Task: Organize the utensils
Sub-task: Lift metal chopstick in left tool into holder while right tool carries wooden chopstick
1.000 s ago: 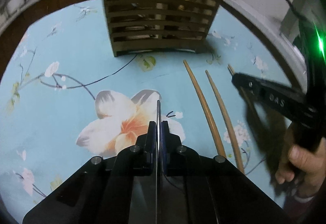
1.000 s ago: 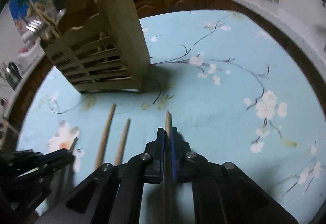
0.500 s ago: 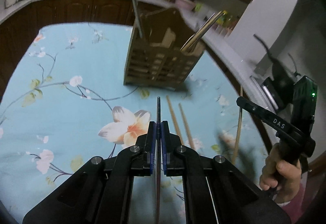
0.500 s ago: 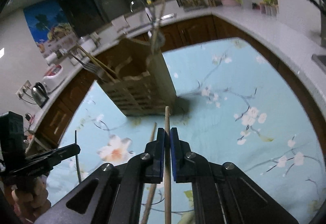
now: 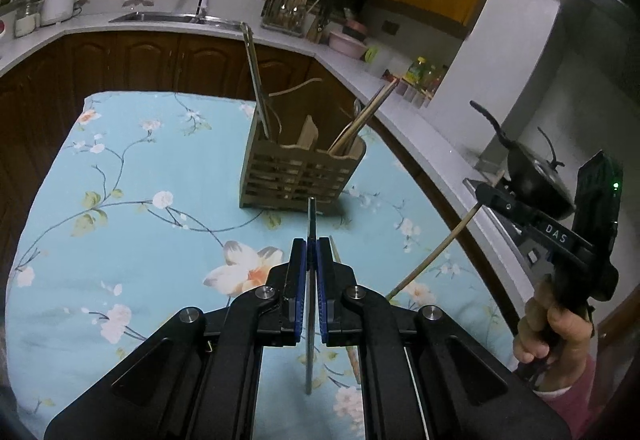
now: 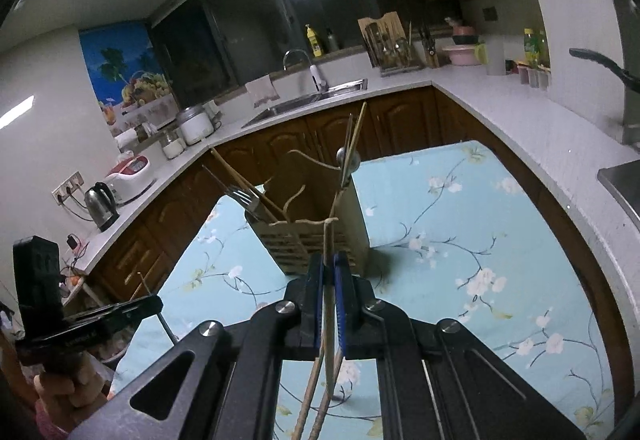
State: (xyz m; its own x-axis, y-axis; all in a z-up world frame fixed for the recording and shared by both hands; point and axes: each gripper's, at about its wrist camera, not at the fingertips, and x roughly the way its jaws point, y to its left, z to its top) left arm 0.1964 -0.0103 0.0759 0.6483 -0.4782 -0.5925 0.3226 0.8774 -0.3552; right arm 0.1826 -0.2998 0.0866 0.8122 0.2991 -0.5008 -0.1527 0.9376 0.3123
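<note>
On the left, our left gripper (image 5: 311, 260) pinches a thin grey metal utensil (image 5: 310, 280), aimed at the slatted wooden utensil caddy (image 5: 300, 176) on the blue floral tablecloth (image 5: 120, 200), already stocked with a fork and chopsticks. On the right, our right gripper (image 6: 328, 272) clamps a wooden chopstick (image 6: 328, 260); two bamboo chopsticks (image 6: 312, 400) lie below, so we judge we're midway, the leaning handles crowding the slots.

Wooden slatted utensil caddy (image 5: 302, 176) upright on the floral-cloth bench (image 5: 120, 240), compartments holding chopsticks, a fork (image 6: 244, 196) and metal handles, all leaning. Thin grey metal utensil (image 5: 310, 280) clamped edge-on, off the cloth. One bamboo chopstick (image 6: 328, 280) clamped, pointing at caddy. Two more chopsticks (image 6: 316, 400) flat on cloth.
</note>
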